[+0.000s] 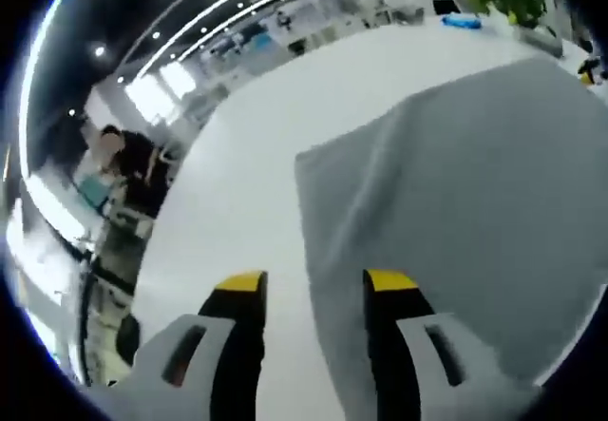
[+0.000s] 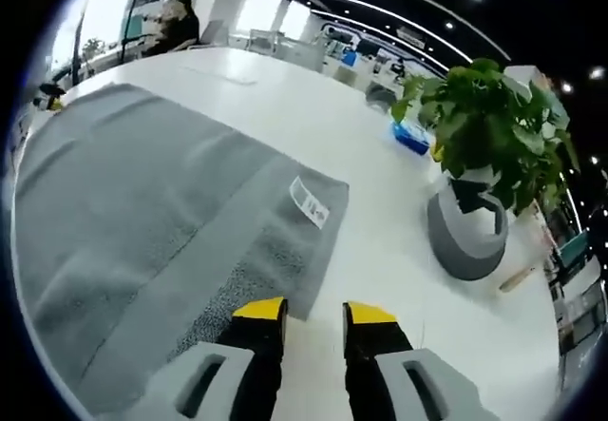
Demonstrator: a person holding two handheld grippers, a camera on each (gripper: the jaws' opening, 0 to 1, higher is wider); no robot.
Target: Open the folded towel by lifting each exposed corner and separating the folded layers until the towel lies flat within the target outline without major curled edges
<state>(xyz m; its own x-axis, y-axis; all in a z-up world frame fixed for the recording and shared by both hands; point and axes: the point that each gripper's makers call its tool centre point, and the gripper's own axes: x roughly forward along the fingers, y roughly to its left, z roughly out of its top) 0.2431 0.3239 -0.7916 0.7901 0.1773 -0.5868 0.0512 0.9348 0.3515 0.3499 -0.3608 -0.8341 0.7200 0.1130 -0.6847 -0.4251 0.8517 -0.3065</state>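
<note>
1. In the left gripper view we see the left gripper [image 1: 313, 283] with its yellow-tipped jaws spread apart and nothing between them; the white table [image 1: 247, 193] shows through the gap.
2. The grey towel [image 1: 456, 221] lies just beyond and to the right of those jaws; its near edge runs beside the right jaw, and its corner sits a little ahead of the tips.
3. In the right gripper view we see the right gripper [image 2: 313, 312], its jaws likewise parted and holding nothing.
4. The towel [image 2: 152, 221] spreads to the left of these jaws, and its near corner lies just by the left jaw's tip. A white label [image 2: 309, 202] lies on that corner.
5. Farther out on the table stand a potted plant [image 2: 475, 155] in a grey pot and a blue object [image 2: 410, 136].
</note>
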